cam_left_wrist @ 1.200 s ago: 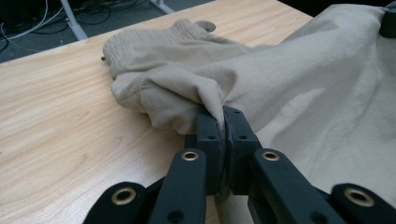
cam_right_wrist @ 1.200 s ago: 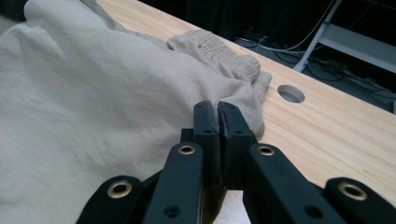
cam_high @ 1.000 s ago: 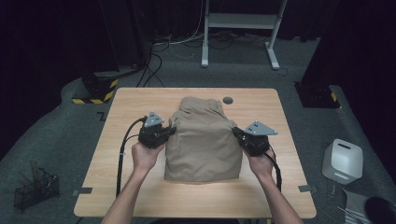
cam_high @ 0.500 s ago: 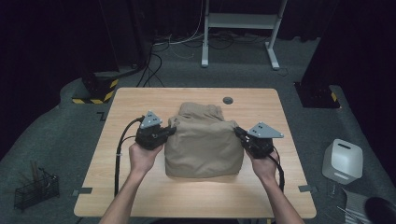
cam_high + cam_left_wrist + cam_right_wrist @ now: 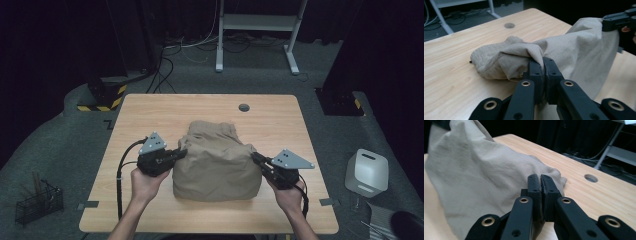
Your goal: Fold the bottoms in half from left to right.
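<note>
While both claws pinch its sides, the beige cloth (image 5: 217, 160) runs lengthwise toward the table's far edge.

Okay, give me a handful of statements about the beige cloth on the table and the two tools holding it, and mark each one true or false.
1. The left tool is shut on a fold of the beige cloth. True.
2. The right tool stands wide open above the table. False: its jaws are closed, pinching the cloth's edge.
3. The cloth lies spread flat across the whole wooden table. False: it is bunched and lifted between the tools, covering only the middle.
4. A round hole sits in the tabletop beyond the cloth. True.
5. The tools grip the cloth from opposite sides. True.
6. The cloth is bright red. False: it is beige.
</note>
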Available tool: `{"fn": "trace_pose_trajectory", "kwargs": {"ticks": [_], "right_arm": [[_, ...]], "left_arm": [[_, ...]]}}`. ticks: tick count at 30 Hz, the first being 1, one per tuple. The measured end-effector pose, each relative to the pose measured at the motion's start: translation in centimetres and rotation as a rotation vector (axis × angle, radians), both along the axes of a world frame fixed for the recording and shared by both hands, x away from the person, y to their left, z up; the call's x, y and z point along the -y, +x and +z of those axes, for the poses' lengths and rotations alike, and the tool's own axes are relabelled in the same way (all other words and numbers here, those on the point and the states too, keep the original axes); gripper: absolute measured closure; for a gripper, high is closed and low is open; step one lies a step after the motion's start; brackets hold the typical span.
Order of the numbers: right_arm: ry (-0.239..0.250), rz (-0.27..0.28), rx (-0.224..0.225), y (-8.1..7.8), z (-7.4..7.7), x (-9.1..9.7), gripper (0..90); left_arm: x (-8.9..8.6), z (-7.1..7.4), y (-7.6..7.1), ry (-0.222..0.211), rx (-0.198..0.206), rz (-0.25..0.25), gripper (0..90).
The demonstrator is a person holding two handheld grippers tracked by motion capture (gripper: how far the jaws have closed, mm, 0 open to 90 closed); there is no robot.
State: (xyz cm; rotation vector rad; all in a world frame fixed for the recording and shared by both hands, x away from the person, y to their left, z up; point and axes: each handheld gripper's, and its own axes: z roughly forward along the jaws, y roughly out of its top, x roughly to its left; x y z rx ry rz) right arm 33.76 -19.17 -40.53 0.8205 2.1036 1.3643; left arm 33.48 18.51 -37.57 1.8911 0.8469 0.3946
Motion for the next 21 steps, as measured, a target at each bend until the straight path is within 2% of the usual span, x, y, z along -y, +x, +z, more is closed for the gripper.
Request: {"fn": "trace_pose_trajectory", "kwargs": {"ticks": [3, 5, 6, 7, 8, 10, 14, 21], "right_arm": [[0.006, 0.016, 0.022, -1.5, 0.3, 0.3, 87.0], [0.01, 0.017, 0.025, -1.5, 0.5, 0.3, 87.0], [0.012, 0.016, 0.029, -1.3, 0.5, 0.3, 87.0], [0.017, 0.003, 0.022, -0.5, 0.5, 0.2, 87.0], [0.017, 0.003, 0.022, -0.5, 0.5, 0.2, 87.0], [0.015, -0.014, 0.006, 0.8, 0.0, 0.1, 87.0], [0.003, -0.03, -0.003, 1.5, -0.6, -0.1, 87.0], [0.005, -0.041, -0.004, 2.1, -0.7, -0.3, 87.0]], "left_arm": [[-0.1, 0.5, -1.3, -0.021, 0.013, -0.017, 86.7], [0.0, 1.0, -1.3, -0.018, 0.03, -0.017, 86.7], [0.0, 1.1, -0.9, -0.022, 0.028, -0.017, 86.7], [0.1, 1.1, -0.3, -0.027, 0.024, -0.013, 86.7], [0.1, 1.0, 0.2, -0.022, 0.022, -0.008, 86.7], [0.3, 0.5, 1.4, -0.015, 0.008, 0.009, 86.7], [0.3, -0.1, 2.2, -0.006, -0.002, 0.024, 86.6], [0.1, -0.2, 3.3, -0.007, -0.019, 0.04, 86.6]]}}
